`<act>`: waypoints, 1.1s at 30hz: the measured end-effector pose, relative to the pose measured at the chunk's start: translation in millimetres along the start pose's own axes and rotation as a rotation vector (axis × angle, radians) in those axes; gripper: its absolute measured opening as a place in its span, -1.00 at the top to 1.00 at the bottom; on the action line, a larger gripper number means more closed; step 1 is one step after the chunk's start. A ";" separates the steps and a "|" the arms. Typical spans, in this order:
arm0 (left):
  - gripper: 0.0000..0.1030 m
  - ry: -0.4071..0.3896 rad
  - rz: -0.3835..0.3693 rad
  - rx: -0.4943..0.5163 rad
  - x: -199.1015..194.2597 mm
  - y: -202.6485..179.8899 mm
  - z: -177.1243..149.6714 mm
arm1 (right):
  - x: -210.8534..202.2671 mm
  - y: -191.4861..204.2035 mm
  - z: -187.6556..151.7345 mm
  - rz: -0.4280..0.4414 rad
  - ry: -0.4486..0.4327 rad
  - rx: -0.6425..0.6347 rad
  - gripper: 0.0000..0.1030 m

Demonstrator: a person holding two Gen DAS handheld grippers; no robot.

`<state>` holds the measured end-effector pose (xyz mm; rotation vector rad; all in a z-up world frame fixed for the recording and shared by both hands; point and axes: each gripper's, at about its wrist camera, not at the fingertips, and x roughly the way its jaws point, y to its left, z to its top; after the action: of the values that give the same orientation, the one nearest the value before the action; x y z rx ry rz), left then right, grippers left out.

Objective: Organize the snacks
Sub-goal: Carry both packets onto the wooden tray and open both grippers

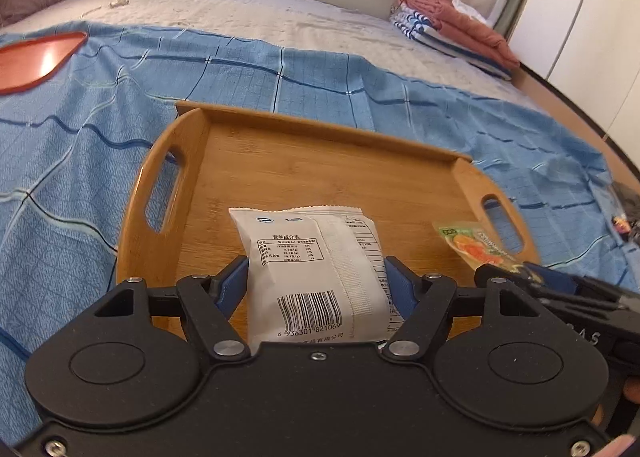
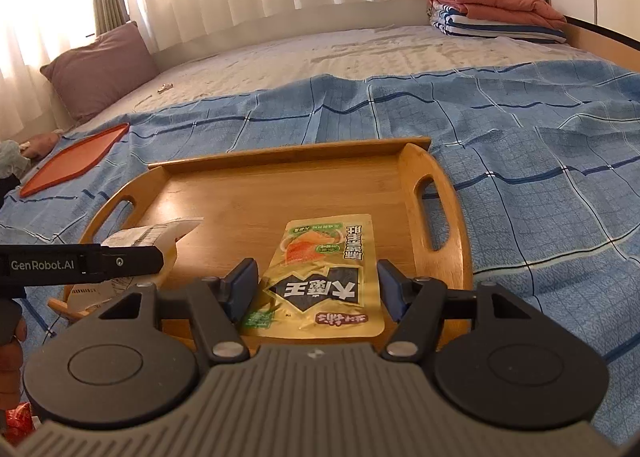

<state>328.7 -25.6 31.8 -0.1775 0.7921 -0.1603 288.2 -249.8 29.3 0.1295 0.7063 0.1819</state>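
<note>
A white snack packet (image 1: 316,269) sits clenched in the left gripper (image 1: 316,281), a yellow snack pouch (image 2: 320,277) in the right gripper (image 2: 316,289), both over the wooden tray (image 2: 240,193) on the bed. This looks like the placing step; next, each should lower and release side by side.

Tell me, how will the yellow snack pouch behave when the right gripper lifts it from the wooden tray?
The yellow snack pouch looks flat and thin, so probably light and floppy; its free far end may droop. Its glossy film may slip between the right gripper fingers. Lying flat on the wooden tray, it should not roll.
</note>
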 end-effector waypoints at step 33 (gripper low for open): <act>-0.70 0.028 0.021 0.068 25.6 -14.7 -2.8 | 20.3 5.1 -15.2 0.000 0.027 -0.001 -0.60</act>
<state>343.3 -45.5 15.3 -0.1023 0.8148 -0.1700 292.7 -239.7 5.9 0.1269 0.7334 0.1845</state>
